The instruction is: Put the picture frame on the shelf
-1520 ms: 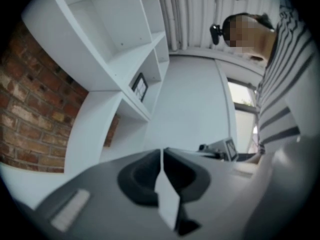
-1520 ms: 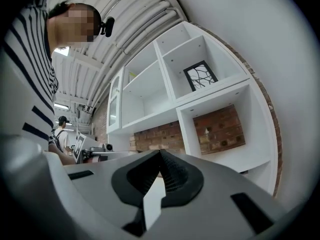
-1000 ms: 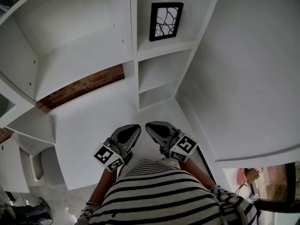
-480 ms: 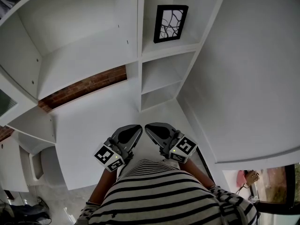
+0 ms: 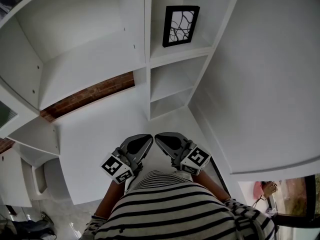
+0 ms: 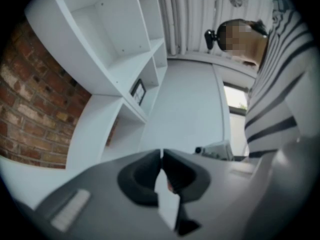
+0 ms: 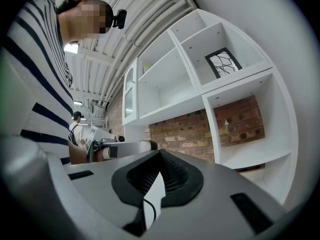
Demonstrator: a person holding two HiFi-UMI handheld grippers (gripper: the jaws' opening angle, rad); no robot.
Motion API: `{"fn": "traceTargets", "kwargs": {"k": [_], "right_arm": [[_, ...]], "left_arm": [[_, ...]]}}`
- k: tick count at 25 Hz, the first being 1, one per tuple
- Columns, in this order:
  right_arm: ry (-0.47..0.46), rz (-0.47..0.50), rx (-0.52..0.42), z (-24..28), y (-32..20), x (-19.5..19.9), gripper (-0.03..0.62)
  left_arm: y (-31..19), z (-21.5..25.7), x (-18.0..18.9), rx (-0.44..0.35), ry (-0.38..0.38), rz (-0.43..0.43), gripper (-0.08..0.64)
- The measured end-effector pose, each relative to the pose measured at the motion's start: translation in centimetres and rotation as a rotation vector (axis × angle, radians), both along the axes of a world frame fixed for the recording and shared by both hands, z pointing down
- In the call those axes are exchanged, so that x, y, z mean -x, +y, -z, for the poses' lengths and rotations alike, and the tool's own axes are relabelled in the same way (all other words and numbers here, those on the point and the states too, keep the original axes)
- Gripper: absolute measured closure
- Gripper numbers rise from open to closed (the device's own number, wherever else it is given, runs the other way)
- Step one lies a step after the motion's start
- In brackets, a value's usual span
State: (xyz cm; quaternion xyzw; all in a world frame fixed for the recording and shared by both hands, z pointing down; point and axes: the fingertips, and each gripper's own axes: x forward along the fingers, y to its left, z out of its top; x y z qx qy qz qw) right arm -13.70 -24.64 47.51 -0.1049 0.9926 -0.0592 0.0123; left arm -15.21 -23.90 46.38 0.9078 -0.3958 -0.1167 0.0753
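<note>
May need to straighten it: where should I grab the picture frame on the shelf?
Probably the black border of the picture frame, at a side edge, coming from the open front of its compartment: it stands upright, face outward, with space on both sides.

Picture frame [image 5: 180, 25]: black border, white pic w/ black branching lines. It stands upright on the shelf [image 5: 178, 53] ahead of me, in the narrow upper compartment, approx. mid-board, face toward me. Can't tell if it leans on the rear wall. Shelf is a white unit w/ several open compartments; red brick shows behind the lower ones.
</note>
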Motion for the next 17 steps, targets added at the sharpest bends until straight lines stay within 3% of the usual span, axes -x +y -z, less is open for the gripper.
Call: {"fn": "traceTargets", "kwargs": {"k": [17], "right_arm": [[-0.014,-0.004,0.015,0.11,-0.64,-0.02,0.586]], "left_arm": [[-0.72,-0.14,-0.2,0.004,0.002,-0.011,0.54]]}}
